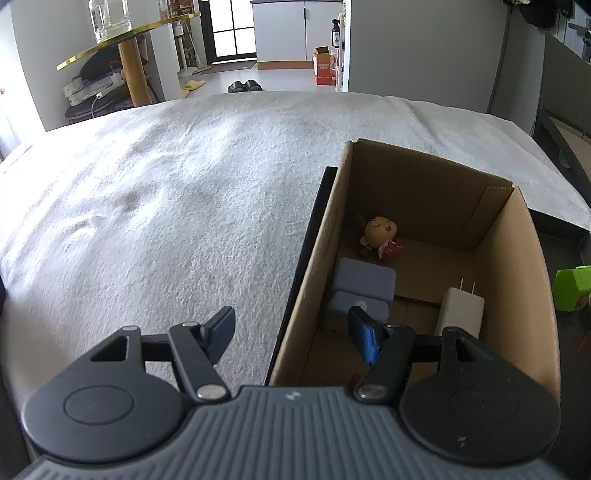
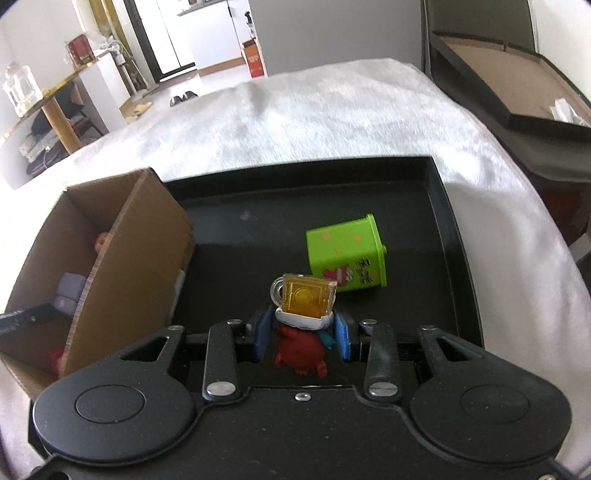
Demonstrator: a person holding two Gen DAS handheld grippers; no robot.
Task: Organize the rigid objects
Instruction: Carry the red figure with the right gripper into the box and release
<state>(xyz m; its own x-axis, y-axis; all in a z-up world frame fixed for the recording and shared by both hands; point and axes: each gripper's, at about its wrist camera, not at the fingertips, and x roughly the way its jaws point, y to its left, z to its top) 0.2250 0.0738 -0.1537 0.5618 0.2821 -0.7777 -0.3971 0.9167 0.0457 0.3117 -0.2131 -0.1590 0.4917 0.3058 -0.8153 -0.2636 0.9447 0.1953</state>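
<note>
A cardboard box [image 1: 517, 266] stands in a black tray [image 2: 454, 236] on a white blanket. Inside it lie a small doll figure [image 1: 380, 236], two lavender cases [image 1: 364, 284] and a white charger plug [image 1: 460, 310]. My left gripper [image 1: 291, 332] is open and empty, straddling the box's left wall. My right gripper [image 2: 301, 332] is shut on a red figure toy [image 2: 301, 349] with an amber cube top [image 2: 304, 299], held above the tray. A green toy box [image 2: 347, 253] lies on its side just beyond it.
The box also shows at the left of the right wrist view [image 2: 122, 266]. A dark framed board [image 2: 517, 74] stands beyond the blanket's right edge. A gold-edged shelf table [image 1: 129, 51] with a glass jar [image 1: 109, 18] stands at the far left.
</note>
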